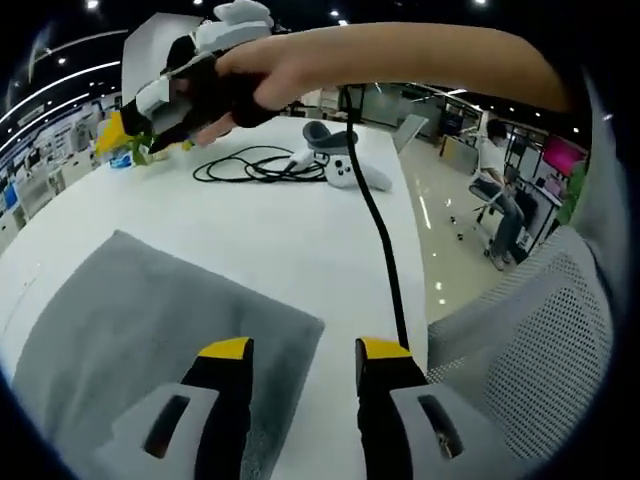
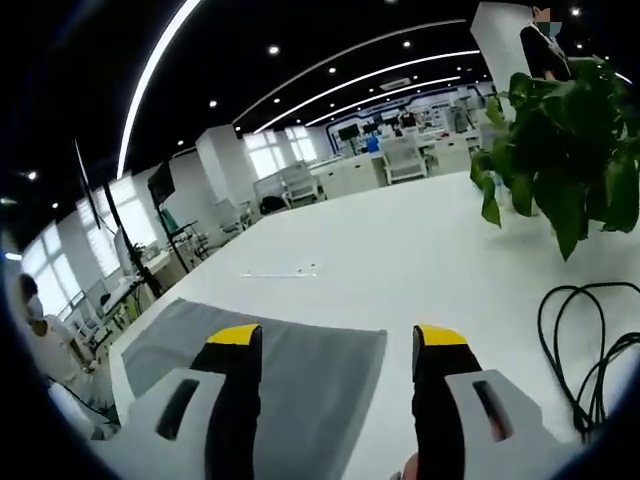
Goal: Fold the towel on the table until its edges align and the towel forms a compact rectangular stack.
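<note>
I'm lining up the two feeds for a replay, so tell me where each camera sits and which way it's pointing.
Left gripper view: rides on the left gripper, looking across the white table over the grey towel toward a coiled black cable; the person's forearm and the right gripper cross the top.
Right gripper view: rides on the right gripper, looking over the towel toward a potted plant and the far room.
Shared: the towel, the table, the cable. Both grippers' fingers are open.

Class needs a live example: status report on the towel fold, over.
Both grippers open, left gripper and right gripper above the towel. Towel flat, grey, ungrasped. Black cable runs beside its edge; coiled cable nearby.
</note>
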`<control>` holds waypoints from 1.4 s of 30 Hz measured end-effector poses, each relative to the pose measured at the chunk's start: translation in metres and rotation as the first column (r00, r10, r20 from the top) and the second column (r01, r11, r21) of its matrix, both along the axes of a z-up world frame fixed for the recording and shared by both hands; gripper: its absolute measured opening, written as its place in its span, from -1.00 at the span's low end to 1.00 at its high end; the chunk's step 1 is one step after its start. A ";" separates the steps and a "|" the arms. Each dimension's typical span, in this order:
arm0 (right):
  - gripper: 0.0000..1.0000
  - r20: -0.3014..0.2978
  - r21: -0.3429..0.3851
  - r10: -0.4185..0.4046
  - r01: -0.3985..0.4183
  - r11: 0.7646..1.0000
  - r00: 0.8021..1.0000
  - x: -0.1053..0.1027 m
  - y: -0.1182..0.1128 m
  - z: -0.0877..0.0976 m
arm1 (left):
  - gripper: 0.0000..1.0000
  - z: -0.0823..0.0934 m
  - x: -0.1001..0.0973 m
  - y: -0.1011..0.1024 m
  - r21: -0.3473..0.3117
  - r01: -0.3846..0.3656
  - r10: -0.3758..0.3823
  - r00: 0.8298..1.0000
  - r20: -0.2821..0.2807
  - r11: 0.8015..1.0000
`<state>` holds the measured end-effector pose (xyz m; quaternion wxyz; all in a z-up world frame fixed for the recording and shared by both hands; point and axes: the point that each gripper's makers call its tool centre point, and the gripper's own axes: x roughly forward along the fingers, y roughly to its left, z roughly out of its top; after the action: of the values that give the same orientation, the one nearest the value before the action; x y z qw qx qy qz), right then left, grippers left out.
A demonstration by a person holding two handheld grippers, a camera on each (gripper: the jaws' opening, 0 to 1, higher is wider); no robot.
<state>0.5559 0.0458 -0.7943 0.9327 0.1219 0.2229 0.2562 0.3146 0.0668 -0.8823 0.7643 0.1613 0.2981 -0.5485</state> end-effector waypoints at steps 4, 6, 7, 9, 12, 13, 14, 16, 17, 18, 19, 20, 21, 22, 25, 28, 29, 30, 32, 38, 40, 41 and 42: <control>0.16 -0.019 -0.002 0.001 -0.001 1.000 1.000 0.007 0.004 -0.010 | -0.33 -0.001 0.000 -0.010 -0.030 0.010 -0.011 1.000 -0.012 0.999; 0.16 -0.025 -0.008 0.001 -0.001 1.000 1.000 0.011 0.005 -0.015 | -0.35 -0.005 0.001 -0.014 -0.030 0.011 -0.012 1.000 -0.019 0.999; 0.16 -0.027 -0.010 0.000 -0.001 1.000 1.000 0.013 0.006 -0.017 | -0.36 -0.007 0.001 -0.016 -0.029 0.012 -0.012 1.000 -0.022 1.000; 0.15 -0.034 -0.013 -0.004 0.003 1.000 0.999 0.017 0.006 -0.021 | -0.37 -0.011 0.001 -0.018 -0.029 0.013 -0.014 1.000 -0.025 0.999; 0.10 -0.046 -0.019 -0.018 0.017 1.000 0.999 0.024 0.007 -0.027 | -0.42 -0.018 -0.001 -0.021 -0.025 0.022 -0.022 0.999 -0.023 0.999; 0.10 -0.046 -0.020 -0.022 0.021 1.000 0.999 0.027 0.008 -0.029 | -0.43 -0.021 -0.002 -0.023 -0.018 0.031 -0.031 0.999 -0.022 0.999; 0.09 -0.046 -0.021 -0.026 0.025 0.999 0.999 0.028 0.009 -0.031 | -0.44 -0.023 -0.003 -0.023 -0.011 0.033 -0.033 0.999 -0.023 0.999; 0.08 -0.050 -0.025 -0.028 0.026 0.999 0.998 0.032 0.011 -0.035 | -0.46 -0.027 -0.003 -0.025 0.000 0.035 -0.035 0.999 -0.017 0.999; 0.07 -0.052 -0.026 -0.026 0.025 0.999 0.998 0.033 0.013 -0.037 | -0.48 -0.029 -0.003 -0.025 0.005 0.031 -0.031 0.999 -0.012 0.999; 0.07 -0.056 -0.025 -0.022 0.020 0.999 0.998 0.034 0.015 -0.039 | -0.50 -0.027 -0.001 -0.026 -0.003 0.030 -0.030 1.000 0.004 1.000; 0.05 -0.059 -0.024 -0.019 0.017 1.000 0.998 0.035 0.016 -0.040 | -0.51 -0.028 -0.001 -0.026 0.000 0.030 -0.030 1.000 0.006 1.000; 0.04 -0.061 -0.025 -0.014 0.012 1.000 0.998 0.035 0.018 -0.042 | -0.52 -0.027 0.000 -0.026 0.002 0.032 -0.032 0.999 0.014 0.999; 0.03 -0.061 -0.029 -0.010 0.008 1.000 0.998 0.036 0.019 -0.044 | -0.54 -0.028 0.000 -0.027 0.007 0.036 -0.036 0.999 0.029 0.999; 0.02 -0.062 -0.034 -0.010 0.008 0.999 0.998 0.037 0.019 -0.045 | -0.56 -0.029 0.001 -0.026 0.012 0.037 -0.038 0.998 0.043 0.999; -0.05 -0.085 -0.099 0.028 -0.036 0.994 0.996 0.035 0.025 -0.058 | -0.66 -0.030 0.006 -0.024 0.067 0.052 -0.059 0.991 0.118 0.996; -0.06 -0.077 -0.150 0.036 -0.047 0.988 0.996 0.038 0.028 -0.065 | -0.67 -0.029 0.005 -0.026 0.060 0.020 -0.026 0.995 0.093 0.998; -0.06 -0.077 -0.155 0.032 -0.044 0.987 0.996 0.039 0.028 -0.066 | -0.68 -0.029 0.005 -0.026 0.059 0.024 -0.030 0.995 0.098 0.998; -0.08 -0.082 -0.161 0.032 -0.045 0.986 0.996 0.040 0.028 -0.068 | -0.69 -0.029 0.005 -0.025 0.058 0.024 -0.030 0.994 0.101 0.998; -0.12 -0.095 -0.188 0.022 -0.040 0.981 0.995 0.042 0.024 -0.073 | -0.76 -0.029 0.006 -0.024 0.059 0.027 -0.032 0.995 0.097 0.998; -0.19 -0.100 -0.224 0.001 -0.023 0.974 0.995 0.048 0.017 -0.079 | -0.87 -0.030 0.011 -0.022 0.051 0.033 -0.037 0.996 0.077 0.998; -0.24 -0.100 -0.226 -0.004 -0.018 0.974 0.995 0.051 0.018 -0.081 | -0.89 -0.031 0.011 -0.021 0.039 0.032 -0.035 0.997 0.073 0.999; -0.25 -0.103 -0.233 0.000 -0.024 0.972 0.995 0.051 0.019 -0.084 | -0.90 -0.031 0.010 -0.021 0.031 0.033 -0.035 0.996 0.078 0.999; -0.27 -0.103 -0.242 0.002 -0.027 0.970 0.995 0.051 0.020 -0.085 | -0.90 -0.031 0.010 -0.022 0.029 0.033 -0.035 0.996 0.083 0.999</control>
<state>0.6067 0.0657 -0.8796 0.9261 0.0179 0.3009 0.2271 0.3245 0.0448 -0.9130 0.7644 0.1996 0.2705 -0.5502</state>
